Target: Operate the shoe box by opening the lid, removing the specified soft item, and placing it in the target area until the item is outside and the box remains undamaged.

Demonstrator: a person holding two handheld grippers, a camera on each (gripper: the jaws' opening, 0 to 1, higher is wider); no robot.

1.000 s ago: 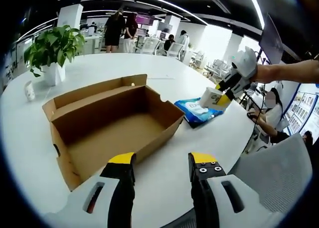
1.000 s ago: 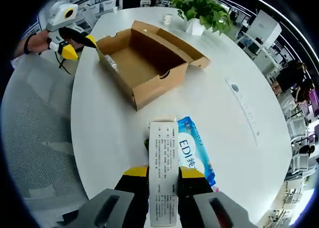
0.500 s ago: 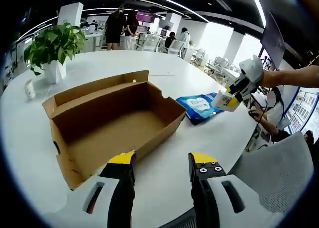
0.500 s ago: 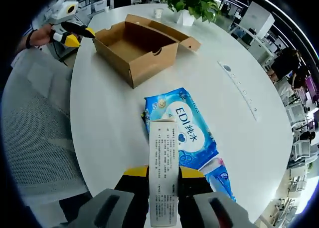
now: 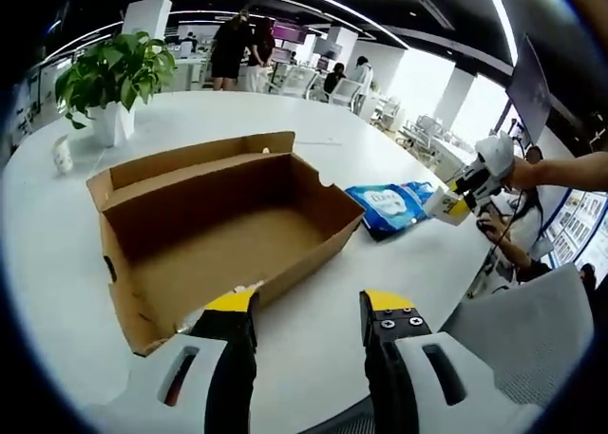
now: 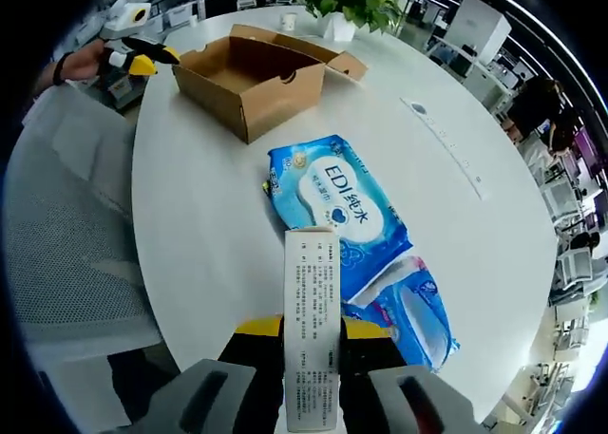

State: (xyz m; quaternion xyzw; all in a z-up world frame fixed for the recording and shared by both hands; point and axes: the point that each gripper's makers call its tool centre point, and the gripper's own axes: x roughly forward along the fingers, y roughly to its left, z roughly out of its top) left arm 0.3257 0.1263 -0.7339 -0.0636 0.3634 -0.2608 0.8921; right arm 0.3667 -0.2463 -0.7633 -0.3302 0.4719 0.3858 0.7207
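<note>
The brown cardboard shoe box (image 5: 218, 227) stands open on the white round table (image 5: 313, 144), its lid folded back on the far side. My left gripper (image 5: 304, 312) is open just short of the box's near wall, nothing between its jaws. My right gripper (image 6: 312, 328) is shut on a small white printed carton (image 6: 312, 292), held above the table's edge. Beneath and beyond the carton lie two blue wet-wipe packs (image 6: 340, 211). The shoe box (image 6: 249, 71) lies farther off, with the left gripper (image 6: 142, 62) beside it. From the left, the right gripper (image 5: 478, 179) and its carton (image 5: 444, 205) hang past the wipe packs (image 5: 389, 206).
A potted plant (image 5: 112, 73) and a small white cup (image 5: 62, 155) stand behind the box. A long thin strip (image 6: 442, 141) lies on the table's far side. Grey mesh chairs (image 6: 66, 216) crowd the near edge. People stand in the office beyond.
My right gripper has drawn back from the box with the carton, so both wipe packs now show in full. The left view has edged slightly closer to the box.
</note>
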